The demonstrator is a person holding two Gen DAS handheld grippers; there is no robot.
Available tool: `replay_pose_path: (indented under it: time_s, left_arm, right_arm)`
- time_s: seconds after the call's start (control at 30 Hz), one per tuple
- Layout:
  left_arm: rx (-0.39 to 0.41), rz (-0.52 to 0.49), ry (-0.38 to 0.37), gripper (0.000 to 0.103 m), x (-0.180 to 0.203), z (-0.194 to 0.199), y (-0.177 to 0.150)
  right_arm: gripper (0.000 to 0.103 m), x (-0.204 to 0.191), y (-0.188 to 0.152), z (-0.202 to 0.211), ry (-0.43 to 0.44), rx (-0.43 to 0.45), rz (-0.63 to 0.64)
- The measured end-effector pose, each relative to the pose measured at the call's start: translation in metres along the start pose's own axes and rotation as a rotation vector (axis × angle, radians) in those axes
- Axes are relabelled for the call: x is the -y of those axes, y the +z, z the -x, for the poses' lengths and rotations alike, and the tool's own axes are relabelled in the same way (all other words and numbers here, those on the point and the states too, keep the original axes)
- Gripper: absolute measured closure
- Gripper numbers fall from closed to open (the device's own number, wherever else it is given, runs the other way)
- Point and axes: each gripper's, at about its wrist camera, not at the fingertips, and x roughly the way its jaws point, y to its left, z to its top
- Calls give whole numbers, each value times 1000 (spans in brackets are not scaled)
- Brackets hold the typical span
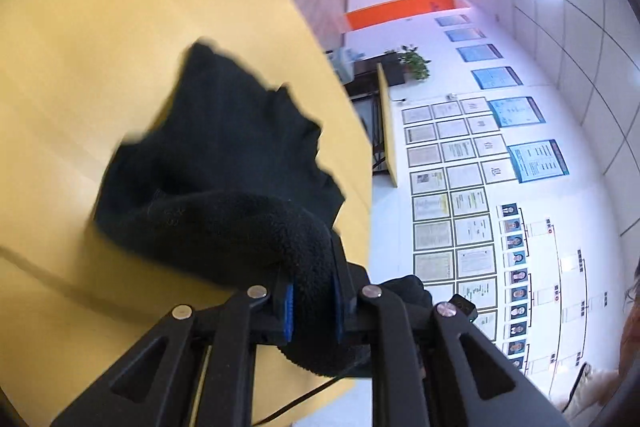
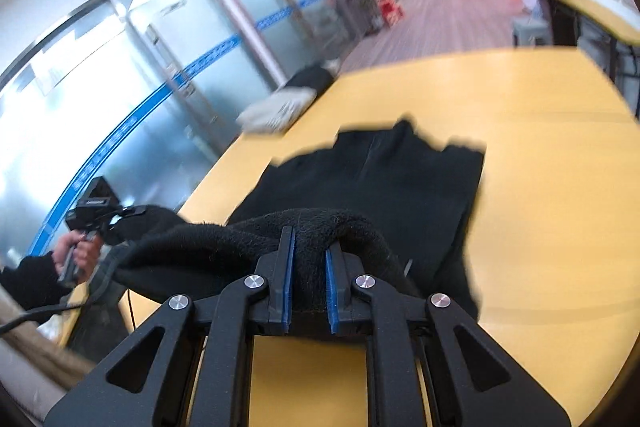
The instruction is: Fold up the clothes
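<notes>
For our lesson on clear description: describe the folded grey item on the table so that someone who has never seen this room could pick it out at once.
Start at the yellow table. A black garment lies mid-table; go past it to the far edge by the glass wall. There lies the grey item, a pale folded bundle with dark print, against something black; it is the only light-coloured cloth there.
</notes>
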Motion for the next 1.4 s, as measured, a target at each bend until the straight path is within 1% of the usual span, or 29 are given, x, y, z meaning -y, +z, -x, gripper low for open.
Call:
replay_pose_path:
  time_s: [0.07,0.17,0.2,0.37,0.47,0.53,0.67,0.7,0.73,0.77,0.8,0.83,0.9,0.93,0.97,1.0,1.07,1.1,1.17,1.27,1.33,1.37,1.4]
  left_arm:
    - [14,-13,-13,88,3,-17,38]
    - [23,-12,-23,88,1,-40,87]
    - [15,-6,-14,88,-5,-53,98]
    - [-22,24,31,88,-36,-115,155]
    - [-33,40,56,88,-59,-140,178]
    - [-39,52,63,87,-73,-155,192]
    - [-73,29,95,84,-87,-178,213]
    - [-81,28,109,79,-87,-180,219]
    - [-80,16,118,71,-85,-178,222]
    - [-59,-17,127,64,-80,-169,222]
    - [-37,-49,136,46,-75,-160,223]
    - [-6,-80,138,29,-68,-150,225]
    - [53,-142,143,19,-55,-131,230]
    - [58,-173,153,18,-51,-127,233]
    - [62,-203,165,17,-48,-124,235]
    - [40,-230,196,17,-48,-129,236]
    - [-4,-283,257,17,-49,-139,236]
    - [-31,-300,268,17,-54,-146,233]
    - [-73,-327,287,17,-64,-161,229]
    - [-118,-363,328,17,-75,-190,229]
    - [-136,-374,357,20,-82,-208,234]
    - [-137,-378,347,22,-83,-211,235]
    - [-137,-382,339,33,-84,-214,236]
  right_arm:
    - [92,12,24,-13,-44,30,6]
    - [92,37,46,-39,-102,52,2]
    - [92,45,50,-49,-116,54,-5]
    - [92,85,66,-110,-178,8,-1]
    - [92,111,72,-141,-191,-16,-24]
    - [92,130,74,-160,-191,-18,-73]
    - [89,165,68,-187,-196,-66,-155]
    - [85,170,66,-193,-202,-82,-160]
    - [83,171,66,-196,-205,-93,-152]
    - [77,169,65,-196,-198,-100,-136]
    - [69,167,65,-194,-193,-98,-117]
    - [64,163,66,-188,-193,-80,-93]
    - [4,156,67,-174,-201,-33,-50]
    - [0,153,69,-162,-222,16,-38]
    - [0,151,70,-151,-233,59,-30]
    - [0,152,73,-142,-234,76,-23]
    - [0,157,75,-137,-264,58,2]
    - [0,160,75,-137,-281,40,11]
    - [0,174,72,-152,-307,-29,2]
    - [1,195,69,-182,-314,-116,-31]
    - [4,211,67,-199,-300,-139,-84]
    - [15,219,67,-206,-282,-147,-120]
    - [34,226,68,-213,-261,-154,-155]
